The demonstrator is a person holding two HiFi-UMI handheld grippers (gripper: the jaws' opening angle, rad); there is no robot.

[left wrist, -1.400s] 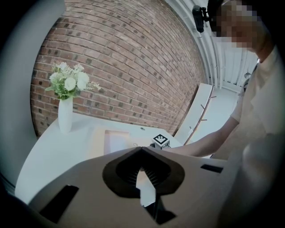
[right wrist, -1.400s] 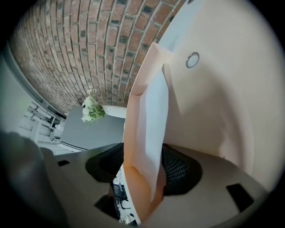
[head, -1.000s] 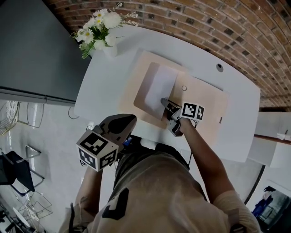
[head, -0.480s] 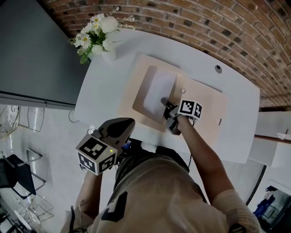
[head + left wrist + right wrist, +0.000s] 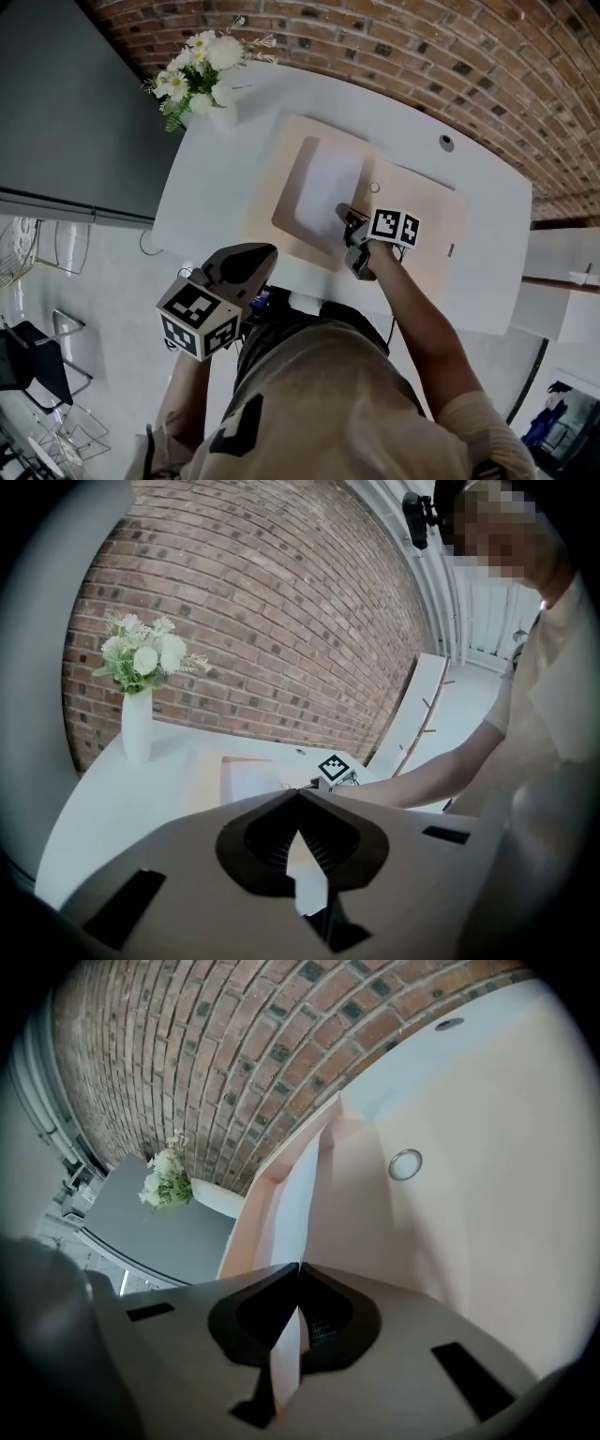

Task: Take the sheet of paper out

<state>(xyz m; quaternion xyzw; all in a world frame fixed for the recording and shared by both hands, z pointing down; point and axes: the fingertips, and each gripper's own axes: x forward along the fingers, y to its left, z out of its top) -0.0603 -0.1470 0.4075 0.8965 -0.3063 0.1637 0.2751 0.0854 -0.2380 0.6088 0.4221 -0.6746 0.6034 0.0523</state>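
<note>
— Two grippers; which one has the sheet (image 5: 328,183)?
— The right gripper (image 5: 299,1266). Its jaws have just been closing and now pinch the sheet's near edge. The sheet lies in the folder (image 5: 427,223), ahead of the jaws, with its long axis running towards the table's (image 5: 216,169) far edge.
— And the left gripper (image 5: 298,791)?
— Pressed together, empty, back off the near edge.
</note>
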